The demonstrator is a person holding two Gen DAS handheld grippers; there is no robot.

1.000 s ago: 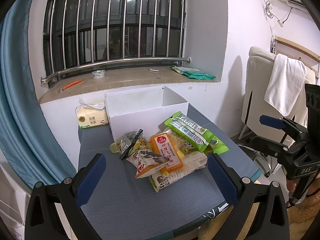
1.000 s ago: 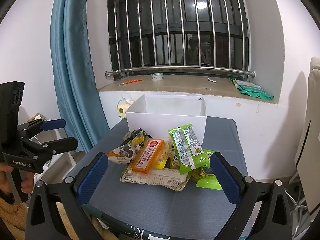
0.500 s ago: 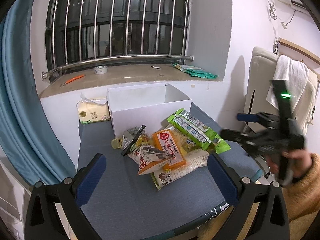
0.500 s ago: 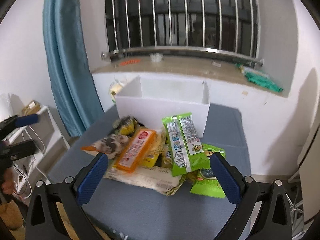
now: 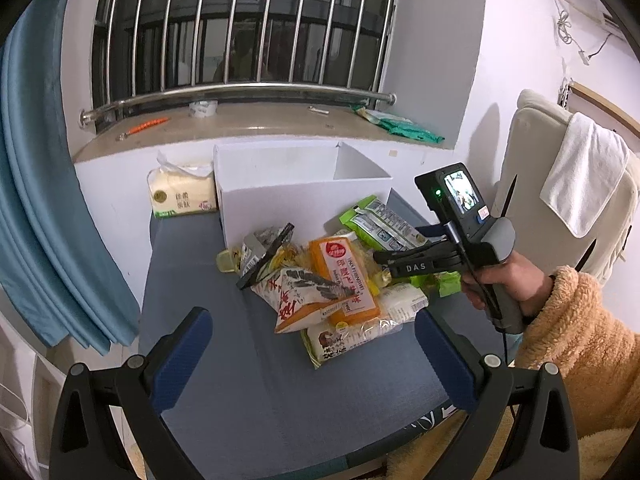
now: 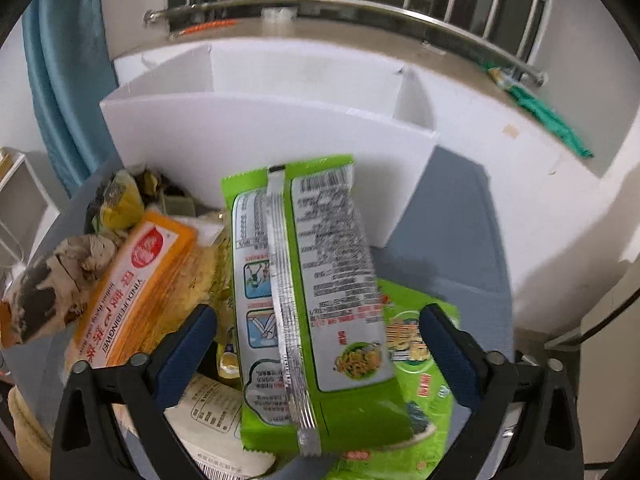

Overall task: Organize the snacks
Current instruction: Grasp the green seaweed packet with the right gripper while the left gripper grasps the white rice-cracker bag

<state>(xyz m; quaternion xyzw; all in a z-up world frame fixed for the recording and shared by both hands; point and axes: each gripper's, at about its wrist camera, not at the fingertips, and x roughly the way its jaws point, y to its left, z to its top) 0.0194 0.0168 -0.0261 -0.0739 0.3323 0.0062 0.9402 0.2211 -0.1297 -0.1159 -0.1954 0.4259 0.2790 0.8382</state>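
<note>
Green snack packet (image 6: 316, 304) between right hand-held gripper (image 6: 318, 344) fingers.

A: How is the lighting?
B: Even indoor light; the window (image 5: 248, 40) is dark, reflecting a ceiling lamp.
A: Sharpness?
B: Left view crisp; right view motion-blurred. Fisheye bends the edges, corners black.

Box (image 5: 280, 208): plain white.
Long packet (image 6: 308, 300): lime green, silver back panel, black print.
Flat pack (image 5: 344, 276): orange, white label, red roundel.
Table (image 5: 248, 380): grey-blue.
Curtain (image 5: 44, 200): teal.
Sleeve (image 5: 576, 344): tan fleece.
Gripper pads (image 5: 182, 356): dark blue.
</note>
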